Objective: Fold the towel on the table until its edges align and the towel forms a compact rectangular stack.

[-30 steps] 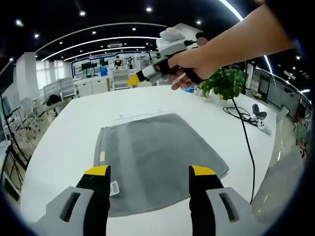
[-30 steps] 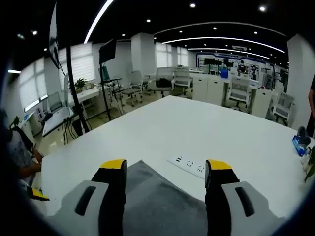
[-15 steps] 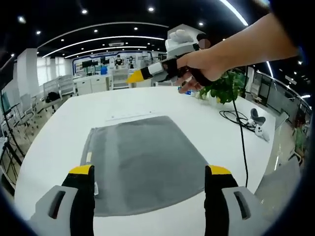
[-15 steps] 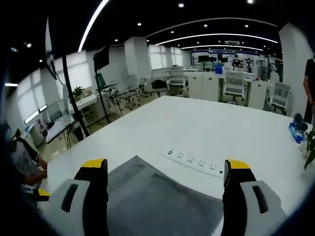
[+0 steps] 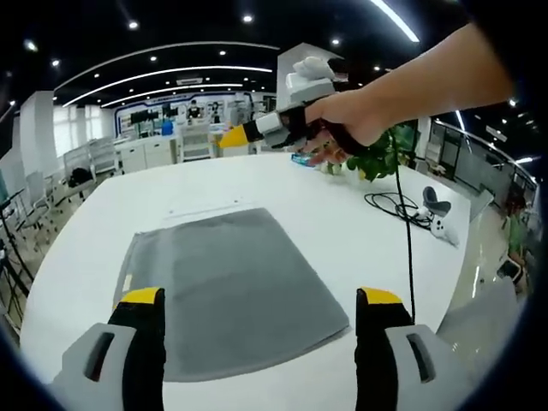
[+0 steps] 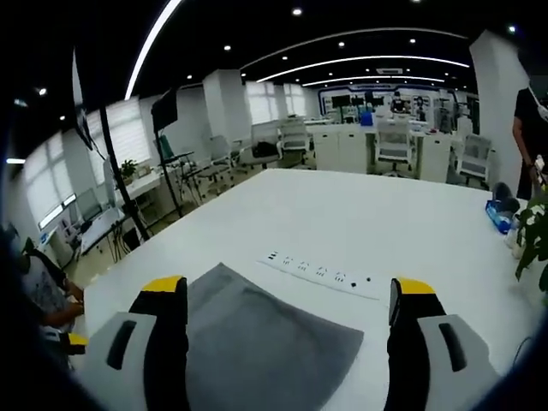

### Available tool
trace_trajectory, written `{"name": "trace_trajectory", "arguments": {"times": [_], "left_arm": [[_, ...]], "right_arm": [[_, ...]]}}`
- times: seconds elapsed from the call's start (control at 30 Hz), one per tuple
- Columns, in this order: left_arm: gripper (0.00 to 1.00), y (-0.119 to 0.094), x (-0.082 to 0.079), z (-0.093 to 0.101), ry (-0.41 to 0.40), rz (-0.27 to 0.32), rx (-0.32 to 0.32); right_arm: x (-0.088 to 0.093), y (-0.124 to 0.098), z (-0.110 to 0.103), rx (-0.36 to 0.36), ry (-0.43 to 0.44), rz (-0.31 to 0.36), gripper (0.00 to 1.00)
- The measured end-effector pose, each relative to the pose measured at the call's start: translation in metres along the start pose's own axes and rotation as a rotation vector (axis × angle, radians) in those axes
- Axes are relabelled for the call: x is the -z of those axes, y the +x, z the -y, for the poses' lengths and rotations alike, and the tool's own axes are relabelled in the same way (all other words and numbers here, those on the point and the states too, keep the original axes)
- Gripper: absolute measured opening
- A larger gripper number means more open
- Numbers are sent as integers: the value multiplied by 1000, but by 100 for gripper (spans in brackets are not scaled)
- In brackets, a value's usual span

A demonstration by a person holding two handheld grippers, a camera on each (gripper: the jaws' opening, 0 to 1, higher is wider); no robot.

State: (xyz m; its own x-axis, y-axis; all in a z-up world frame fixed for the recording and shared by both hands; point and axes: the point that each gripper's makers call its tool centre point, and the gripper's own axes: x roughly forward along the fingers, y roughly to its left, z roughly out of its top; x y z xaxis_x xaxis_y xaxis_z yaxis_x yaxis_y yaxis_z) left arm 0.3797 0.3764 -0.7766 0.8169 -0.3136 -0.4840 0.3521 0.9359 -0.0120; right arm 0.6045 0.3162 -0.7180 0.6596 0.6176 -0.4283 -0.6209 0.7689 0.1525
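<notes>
Hovering above the desk [image 5: 77,257], left claw [image 5: 261,301] spread wide and released, nothing between its jaws; the grey towel [image 5: 227,287] lies flat just beyond its tips, near edge running between the two jaws. Right claw [image 6: 287,295] likewise released and empty, raised over the towel's [image 6: 265,342] far side; seen from the left gripper view it [image 5: 235,135] hangs in the air in the person's hand [image 5: 342,120], well above the cloth.

Risks, as judged:
- Neither claw has a hold yet. Pinching mid-edge rather than at matching corners would leave the fold skewed and the edges off.
- Towel looks already doubled, with a small tag [image 5: 127,282] at its left side; a shallow pinch may lift only the top layer and open the stack.
- Dragging instead of lifting could bunch the cloth or slide it toward the power strip [image 6: 318,274], which lies just past the towel's far edge.
- Black cable [image 5: 404,248] trails over the desk's right edge from a small device [image 5: 435,210]; a wide right-hand sweep might snag it.

Room: open white desk to the left and near side of the towel. Potted plant [image 5: 381,158] far right, well apart. Desk edge close on the near right.
</notes>
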Motion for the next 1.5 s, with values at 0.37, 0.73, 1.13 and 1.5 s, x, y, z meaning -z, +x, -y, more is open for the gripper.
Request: {"name": "trace_trajectory", "arguments": {"times": [0.37,0.73,1.13,1.5], "left_arm": [[93,11,8,27,33,-20,35],[85,25,20,56,86,-32,88],[71,44,31,89,126,-73,178],[53,54,46,105,161,-113,238]], "right_arm": [[17,-15,16,-1,-23,-13,92],[43,-15,39,-5,2,-30,83],[63,-7,62,-7,14,-56,75],[89,2,73,-24,-85,-117,46]]}}
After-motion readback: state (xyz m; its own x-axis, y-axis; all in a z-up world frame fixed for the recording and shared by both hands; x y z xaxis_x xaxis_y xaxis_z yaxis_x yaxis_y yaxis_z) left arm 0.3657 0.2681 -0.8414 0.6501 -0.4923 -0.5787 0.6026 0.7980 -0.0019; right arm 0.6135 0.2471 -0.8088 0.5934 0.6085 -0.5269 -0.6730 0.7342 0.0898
